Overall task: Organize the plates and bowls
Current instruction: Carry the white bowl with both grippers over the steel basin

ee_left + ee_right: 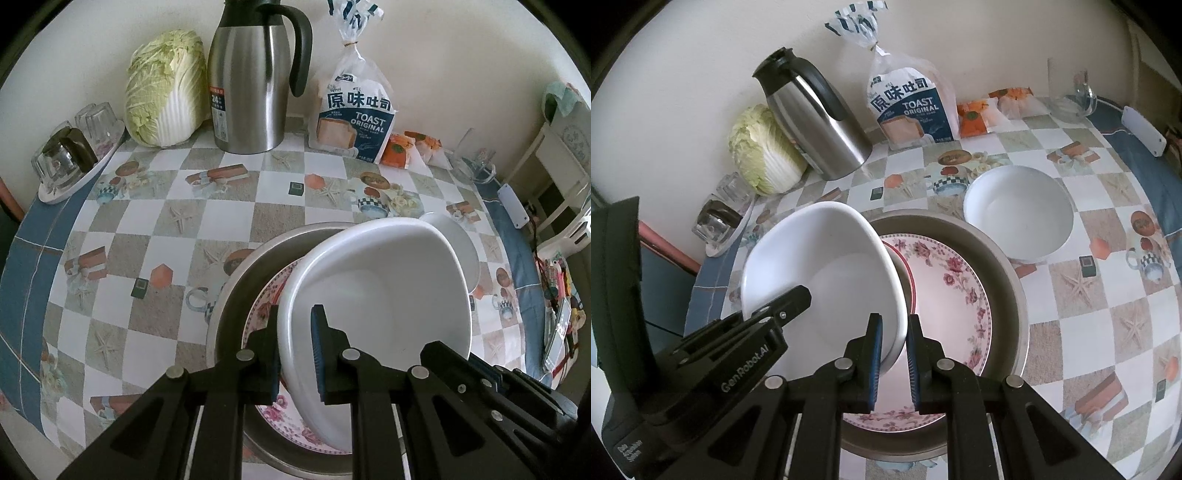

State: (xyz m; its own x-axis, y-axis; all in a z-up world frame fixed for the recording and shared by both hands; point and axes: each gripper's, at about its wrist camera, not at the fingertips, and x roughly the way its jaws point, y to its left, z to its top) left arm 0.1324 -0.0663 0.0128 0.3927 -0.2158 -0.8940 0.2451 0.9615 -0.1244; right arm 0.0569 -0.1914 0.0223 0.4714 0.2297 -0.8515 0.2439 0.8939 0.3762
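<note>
At the back of my worktop (pixel 236 221), by the wall, a big green cabbage (pixel 166 88) sits just beside a shiny metal jug (pixel 255 85) with a black handle. Next comes a bag of toast bread (pixel 354 110), then small orange packets (pixel 399 149). Some clear glasses (pixel 70 155) sit on a white tray at the left edge.

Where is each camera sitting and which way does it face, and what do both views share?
Left wrist: on the left gripper, looking down along its fingers at the white bowl whose rim they clamp; the right gripper shows lower right.
Right wrist: on the right gripper, facing down at the same bowl's opposite rim; the left gripper shows at left.
Shared: bowl, floral plate, metal basin, thermos, toast bag.
</note>
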